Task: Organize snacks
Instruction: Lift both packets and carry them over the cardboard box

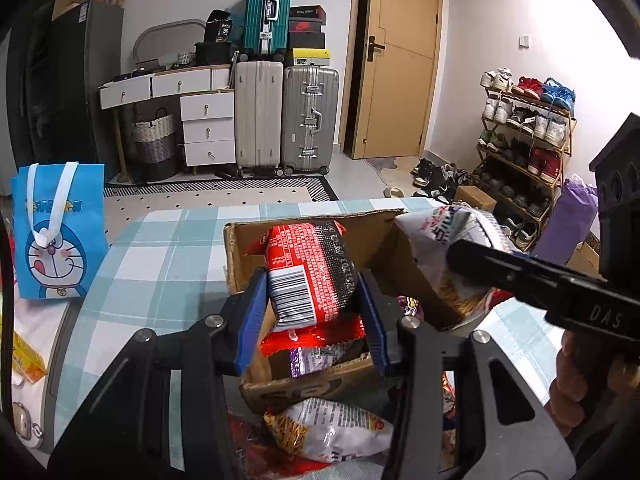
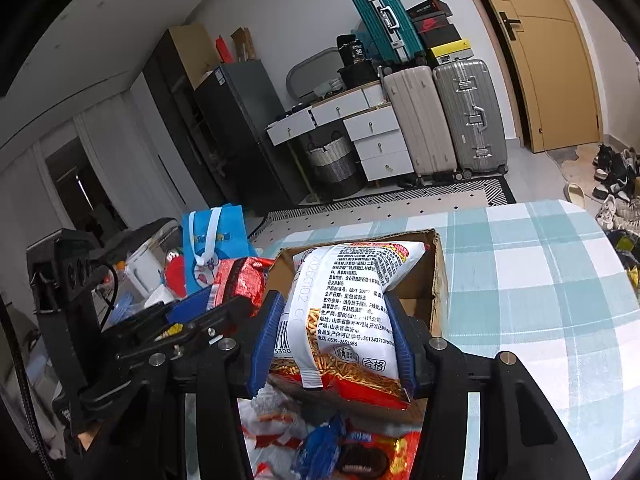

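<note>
My left gripper is shut on a red and black snack packet and holds it over an open cardboard box on the checked table. My right gripper is shut on a white and orange snack bag over the same box. In the left wrist view the right gripper and its bag hang at the box's right side. In the right wrist view the left gripper and its red packet are at the box's left. More packets lie inside the box.
Loose snack packets lie on the table in front of the box, among them a biscuit pack. A blue cartoon bag stands at the table's left. The checked tablecloth stretches right of the box. Suitcases, drawers and a shoe rack stand beyond.
</note>
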### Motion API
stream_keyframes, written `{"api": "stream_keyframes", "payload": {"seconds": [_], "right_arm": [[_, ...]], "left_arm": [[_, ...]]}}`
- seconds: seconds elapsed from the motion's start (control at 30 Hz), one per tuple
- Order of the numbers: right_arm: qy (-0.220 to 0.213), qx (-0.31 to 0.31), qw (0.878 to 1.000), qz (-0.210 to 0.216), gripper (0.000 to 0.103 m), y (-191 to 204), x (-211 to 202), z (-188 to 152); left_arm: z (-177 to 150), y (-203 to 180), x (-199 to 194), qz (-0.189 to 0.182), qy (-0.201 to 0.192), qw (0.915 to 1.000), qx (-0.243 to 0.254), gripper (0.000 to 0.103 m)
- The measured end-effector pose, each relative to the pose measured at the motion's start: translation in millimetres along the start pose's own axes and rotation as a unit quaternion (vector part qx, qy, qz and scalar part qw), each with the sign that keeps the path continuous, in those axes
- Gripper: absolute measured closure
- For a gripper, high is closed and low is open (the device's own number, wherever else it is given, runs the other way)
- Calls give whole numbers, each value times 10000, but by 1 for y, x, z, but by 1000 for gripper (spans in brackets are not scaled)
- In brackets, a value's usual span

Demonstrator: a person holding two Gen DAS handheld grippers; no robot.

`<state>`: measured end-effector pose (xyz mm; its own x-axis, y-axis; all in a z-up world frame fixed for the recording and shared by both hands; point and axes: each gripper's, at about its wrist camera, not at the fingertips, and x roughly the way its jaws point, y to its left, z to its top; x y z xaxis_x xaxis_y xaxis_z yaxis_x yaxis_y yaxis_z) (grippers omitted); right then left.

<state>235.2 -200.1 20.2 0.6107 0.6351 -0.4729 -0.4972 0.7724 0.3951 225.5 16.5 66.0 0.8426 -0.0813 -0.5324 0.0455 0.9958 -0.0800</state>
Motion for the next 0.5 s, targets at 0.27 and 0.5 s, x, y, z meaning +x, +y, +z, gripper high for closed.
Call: {"api": "stream_keyframes", "payload": {"seconds": [0.27, 0.5], "right_arm": [[17, 11, 9999, -132, 52, -5, 17, -2], [17, 33, 9998, -209, 52, -9, 23, 0]], "left_arm": [[2, -4, 22, 40, 60, 10000, -32, 62], [3, -4, 43, 93, 171, 9998, -4, 62]]}}
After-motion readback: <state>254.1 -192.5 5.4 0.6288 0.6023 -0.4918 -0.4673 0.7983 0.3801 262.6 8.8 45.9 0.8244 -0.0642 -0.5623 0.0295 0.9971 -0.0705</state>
